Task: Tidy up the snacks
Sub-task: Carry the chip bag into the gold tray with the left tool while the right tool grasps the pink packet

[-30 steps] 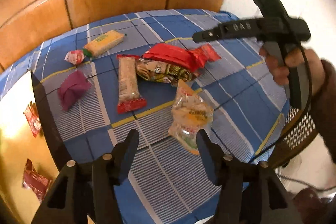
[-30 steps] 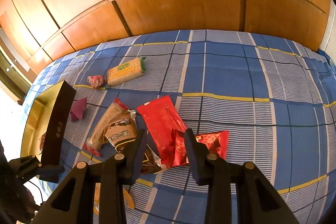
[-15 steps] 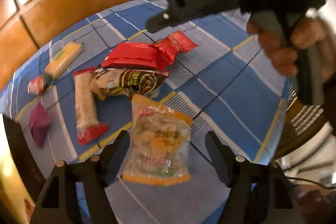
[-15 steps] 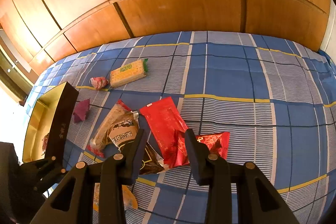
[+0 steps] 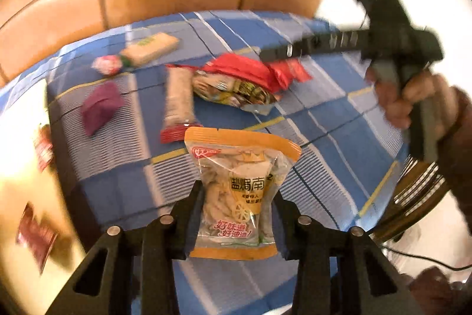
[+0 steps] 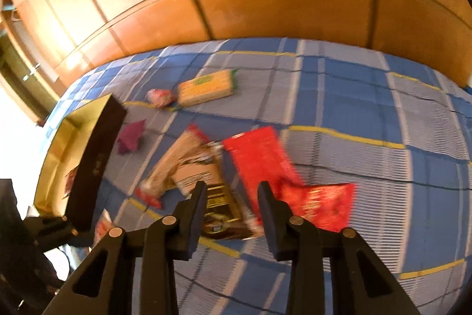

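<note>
The left tongs [image 5: 239, 197] have just been closing and now pinch the orange-edged snack bag [image 5: 240, 194] between their pads — lifted clear of the blue plaid bed [image 5: 324, 123], nearer the camera than the long cracker pack [image 5: 178, 99]. The right tongs [image 6: 231, 198] hang narrowly parted with nothing between them, over the dark printed packet [image 6: 218, 205] beside the red packet [image 6: 259, 155].

Left tool [image 5: 239, 202] has just closed, pinching a packet; right tool [image 6: 233, 197] hangs narrowly parted, empty.
</note>
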`<control>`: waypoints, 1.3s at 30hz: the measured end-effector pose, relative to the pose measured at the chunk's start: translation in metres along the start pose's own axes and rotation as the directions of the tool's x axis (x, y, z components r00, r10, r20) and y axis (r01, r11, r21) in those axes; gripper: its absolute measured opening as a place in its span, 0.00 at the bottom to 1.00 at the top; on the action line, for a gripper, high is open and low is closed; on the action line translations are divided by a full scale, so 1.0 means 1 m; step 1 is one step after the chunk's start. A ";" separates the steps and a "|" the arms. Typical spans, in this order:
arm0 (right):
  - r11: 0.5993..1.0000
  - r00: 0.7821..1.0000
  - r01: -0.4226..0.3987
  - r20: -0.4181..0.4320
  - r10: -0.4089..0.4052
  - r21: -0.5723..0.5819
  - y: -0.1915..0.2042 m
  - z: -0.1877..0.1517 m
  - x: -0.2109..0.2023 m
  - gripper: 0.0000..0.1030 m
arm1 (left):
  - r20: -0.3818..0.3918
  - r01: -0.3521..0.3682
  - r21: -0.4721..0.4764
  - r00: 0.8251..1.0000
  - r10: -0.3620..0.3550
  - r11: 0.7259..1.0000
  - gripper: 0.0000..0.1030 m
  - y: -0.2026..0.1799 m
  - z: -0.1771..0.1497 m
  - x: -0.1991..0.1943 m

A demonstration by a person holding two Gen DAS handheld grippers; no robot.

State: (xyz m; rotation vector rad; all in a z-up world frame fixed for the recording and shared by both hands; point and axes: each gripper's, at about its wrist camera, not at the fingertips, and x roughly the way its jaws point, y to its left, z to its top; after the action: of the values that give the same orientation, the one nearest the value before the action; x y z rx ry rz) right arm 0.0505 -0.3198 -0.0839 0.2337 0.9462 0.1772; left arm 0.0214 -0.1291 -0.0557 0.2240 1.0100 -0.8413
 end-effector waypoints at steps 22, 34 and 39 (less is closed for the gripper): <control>0.975 0.988 0.038 -0.137 -0.070 -0.219 0.141 0.123 0.161 0.44 | 0.258 0.028 -0.296 0.965 0.052 0.955 0.41 0.087 -0.039 -0.113; 0.970 0.994 0.048 -0.089 -0.071 -0.240 0.129 0.106 0.151 0.02 | 0.186 -0.050 -0.311 0.976 0.112 0.949 0.41 0.126 -0.052 -0.113; 0.969 0.997 0.008 -0.073 -0.026 -0.249 0.125 0.092 0.123 0.02 | 0.198 -0.046 -0.402 0.971 0.136 0.914 0.41 0.143 -0.051 -0.112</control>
State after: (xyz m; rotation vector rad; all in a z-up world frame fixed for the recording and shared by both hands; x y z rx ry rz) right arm 0.1907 -0.1803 -0.0935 -0.0125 0.9906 0.2881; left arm 0.0609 0.0515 -0.0205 -0.1665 0.9275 -0.5458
